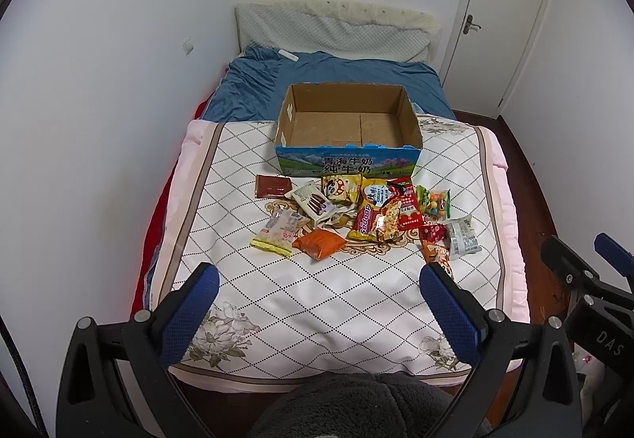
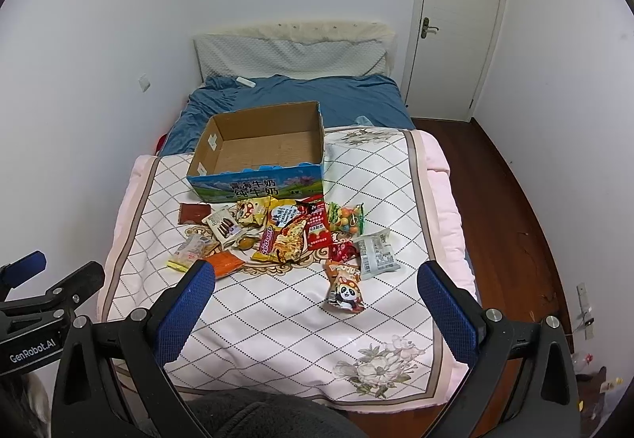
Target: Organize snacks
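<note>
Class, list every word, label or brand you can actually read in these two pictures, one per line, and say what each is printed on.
"青海牛奶 纯牛奶": front of the cardboard box.
"Sedaap": yellow noodle packet.
"GenRobot.AI": body of the left gripper, seen from the right wrist view.
"DAS": body of the right gripper, seen from the left wrist view; the rest is cut off.
Print on the other snack wrappers: too small or blurred to read.

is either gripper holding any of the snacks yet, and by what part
Nothing is held. The left gripper and right gripper are both open above the quilted bed cover; the snack packets lie loose before the empty cardboard box.
</note>
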A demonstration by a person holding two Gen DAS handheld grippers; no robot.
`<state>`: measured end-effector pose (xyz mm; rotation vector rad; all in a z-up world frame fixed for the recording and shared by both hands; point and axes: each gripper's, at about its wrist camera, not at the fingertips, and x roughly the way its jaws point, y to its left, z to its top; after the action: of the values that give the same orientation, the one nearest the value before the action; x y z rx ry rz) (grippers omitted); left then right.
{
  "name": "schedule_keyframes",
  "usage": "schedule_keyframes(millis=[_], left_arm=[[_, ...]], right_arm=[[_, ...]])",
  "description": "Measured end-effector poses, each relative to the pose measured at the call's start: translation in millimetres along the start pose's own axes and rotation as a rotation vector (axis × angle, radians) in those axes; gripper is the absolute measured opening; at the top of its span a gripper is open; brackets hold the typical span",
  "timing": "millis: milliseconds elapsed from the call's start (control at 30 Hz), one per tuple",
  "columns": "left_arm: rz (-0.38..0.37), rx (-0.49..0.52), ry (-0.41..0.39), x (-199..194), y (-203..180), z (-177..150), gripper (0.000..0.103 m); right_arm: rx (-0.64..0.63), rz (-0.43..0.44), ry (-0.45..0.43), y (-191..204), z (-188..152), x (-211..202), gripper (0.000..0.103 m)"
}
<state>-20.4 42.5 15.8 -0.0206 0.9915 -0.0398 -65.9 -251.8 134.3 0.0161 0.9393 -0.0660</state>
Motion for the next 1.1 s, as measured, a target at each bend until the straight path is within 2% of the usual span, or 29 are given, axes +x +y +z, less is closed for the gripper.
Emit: schedule_keyframes(millis=[133, 267, 533, 767, 867, 933, 1100], left_arm=[[0.012, -0.026, 0.001, 10, 6, 4, 0.103], [0.033, -0.071, 0.022, 40, 17, 11, 0.103], [0.077, -0.095, 0.143, 130, 32, 27, 0.103], [0.067, -0.122, 0.336, 232, 48, 36, 0.103], [-0.007, -0.230, 0.478, 280, 61, 31, 0.103], [-0.051, -0.308, 0.545, 304, 67, 28, 0.103], [-0.105, -0.436, 0.653, 350, 69, 27, 0.103]], right_arm=[[0.016, 0.009, 0.023, -2, -1, 10, 0.103], [0.058, 0.013, 0.074, -13, 1, 39, 0.103], [0.177, 0.033, 0.233, -40, 10, 149, 0.103], [0.210, 0.090, 0.419, -16, 20, 284, 0.103], [0.221, 0.097, 0.502, -2, 16, 338, 0.103], [0.214, 0.088, 0.551, 8, 13, 372, 0.103], [0.190, 0.072, 0.635, 31, 5, 437, 0.103]])
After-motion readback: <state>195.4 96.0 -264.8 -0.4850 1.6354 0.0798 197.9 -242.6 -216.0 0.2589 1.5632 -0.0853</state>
